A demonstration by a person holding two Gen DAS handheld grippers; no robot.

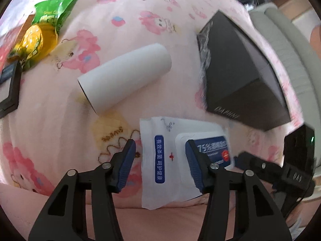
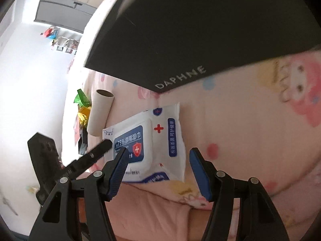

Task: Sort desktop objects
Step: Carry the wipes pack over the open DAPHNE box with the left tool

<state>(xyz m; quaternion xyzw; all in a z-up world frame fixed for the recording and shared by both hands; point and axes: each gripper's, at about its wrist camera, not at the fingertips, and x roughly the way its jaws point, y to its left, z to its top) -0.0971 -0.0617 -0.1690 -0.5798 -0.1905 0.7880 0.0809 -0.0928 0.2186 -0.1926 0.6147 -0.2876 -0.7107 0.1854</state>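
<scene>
Pink cartoon-print cloth (image 1: 124, 16) covers the bench, with bare cloth beyond the white cardboard tube (image 1: 124, 76). Both the left claw (image 1: 160, 160) and right claw (image 2: 158, 172) gape wide over the white-and-blue wet-wipe pack (image 2: 158, 140) at the near edge, beside the black rectangular box (image 1: 240, 76).

**Setting: domestic room, soft cloth-covered surface**

Surface: pink cartoon-print cloth (image 1: 124, 20), patterned with pink-haired characters and small flowers, lying rumpled like bedding or a table cover.

Household goods on it: white pack of alcohol wet wipes (image 1: 172, 160); bare cardboard roll core (image 1: 124, 76); green snack packet (image 1: 54, 10) beside a gold foil wrapper (image 1: 34, 40); dark shoebox (image 1: 240, 70) printed "DAPHNE".

Background, right wrist view: white floor or wall, a dark cabinet (image 2: 60, 12) and small coloured items (image 2: 50, 32), too blurred to identify.
</scene>
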